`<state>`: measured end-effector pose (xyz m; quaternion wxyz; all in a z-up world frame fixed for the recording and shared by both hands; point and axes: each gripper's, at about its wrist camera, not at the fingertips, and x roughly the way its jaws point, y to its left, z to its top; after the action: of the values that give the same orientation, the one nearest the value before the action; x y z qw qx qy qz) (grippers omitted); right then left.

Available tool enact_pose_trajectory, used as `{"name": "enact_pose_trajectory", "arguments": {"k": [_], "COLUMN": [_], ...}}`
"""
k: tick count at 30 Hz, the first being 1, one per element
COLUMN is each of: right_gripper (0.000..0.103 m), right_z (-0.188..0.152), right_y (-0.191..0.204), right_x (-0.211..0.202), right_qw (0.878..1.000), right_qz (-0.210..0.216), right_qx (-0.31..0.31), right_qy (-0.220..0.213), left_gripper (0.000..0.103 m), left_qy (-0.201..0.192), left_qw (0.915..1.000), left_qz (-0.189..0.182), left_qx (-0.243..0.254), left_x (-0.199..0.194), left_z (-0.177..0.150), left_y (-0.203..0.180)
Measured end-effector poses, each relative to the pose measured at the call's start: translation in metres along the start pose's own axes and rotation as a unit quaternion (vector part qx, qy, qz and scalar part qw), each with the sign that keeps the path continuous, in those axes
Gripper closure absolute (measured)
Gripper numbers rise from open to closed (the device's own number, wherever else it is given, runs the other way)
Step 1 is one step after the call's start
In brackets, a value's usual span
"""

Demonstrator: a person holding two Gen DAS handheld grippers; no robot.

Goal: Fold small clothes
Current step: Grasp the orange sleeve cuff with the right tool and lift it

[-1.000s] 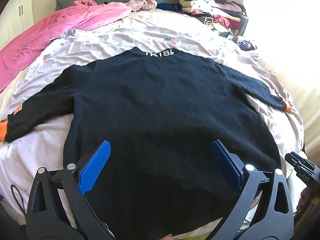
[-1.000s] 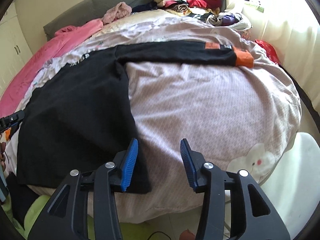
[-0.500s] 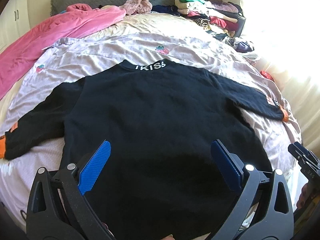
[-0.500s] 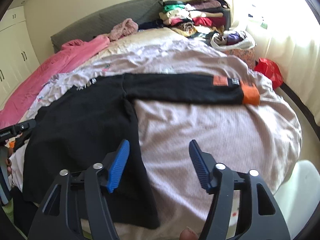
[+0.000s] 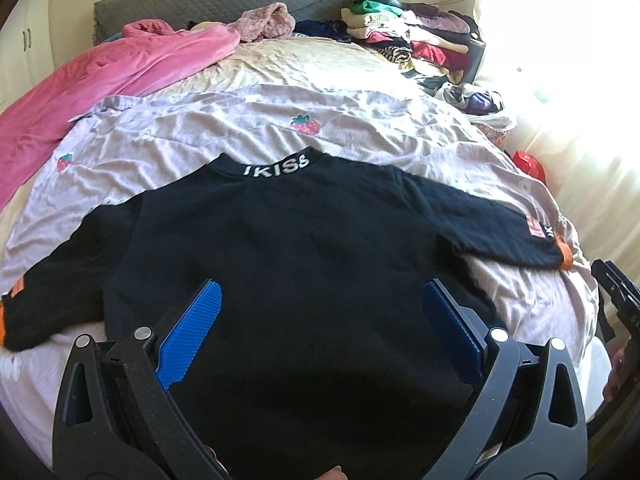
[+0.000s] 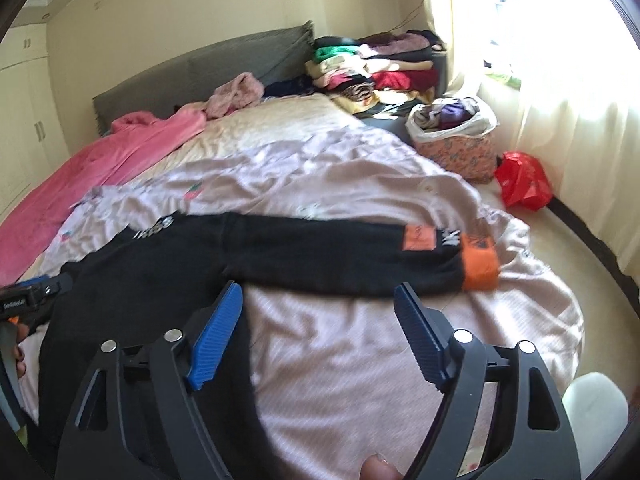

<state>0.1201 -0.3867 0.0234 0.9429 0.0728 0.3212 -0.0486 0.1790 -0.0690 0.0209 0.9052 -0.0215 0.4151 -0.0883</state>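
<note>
Black sweater (image 5: 304, 248) is seen laid flat on the lilac quilt (image 5: 360, 128), collar lettering away from the camera, both sleeves spread. Left gripper (image 5: 320, 316) is held over the lower body of the garment, fingers spread wide, nothing grasped. Right gripper (image 6: 320, 320) is likewise parted and empty, above the quilt just beside the sweater's side edge. Only the right view shows the orange cuff (image 6: 480, 268) clearly, also a patterned basket (image 6: 456, 144) and red bag (image 6: 520, 186).

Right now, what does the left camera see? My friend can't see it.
A black sweater lies flat on a bed, sleeves spread out. The open left gripper hovers above its lower part. Pink blanket lies left; a clothes pile sits behind.
</note>
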Motion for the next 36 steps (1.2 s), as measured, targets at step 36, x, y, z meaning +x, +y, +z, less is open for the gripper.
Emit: {"name": "enact_pose_trajectory", "arguments": {"k": [36], "right_gripper": [0.044], "right_z": [0.021], "right_y": [-0.172], "right_x": [0.131], "right_qw": [0.974], "right_qz": [-0.074], "right_qx": [0.163], "right_qy": [0.138], "left_gripper": [0.009], "left_qy": [0.065], "left_qw": [0.9977], "left_qz": [0.012], "left_qx": [-0.015], "left_x": [0.13], "left_z": [0.043], "left_y": [-0.019]}}
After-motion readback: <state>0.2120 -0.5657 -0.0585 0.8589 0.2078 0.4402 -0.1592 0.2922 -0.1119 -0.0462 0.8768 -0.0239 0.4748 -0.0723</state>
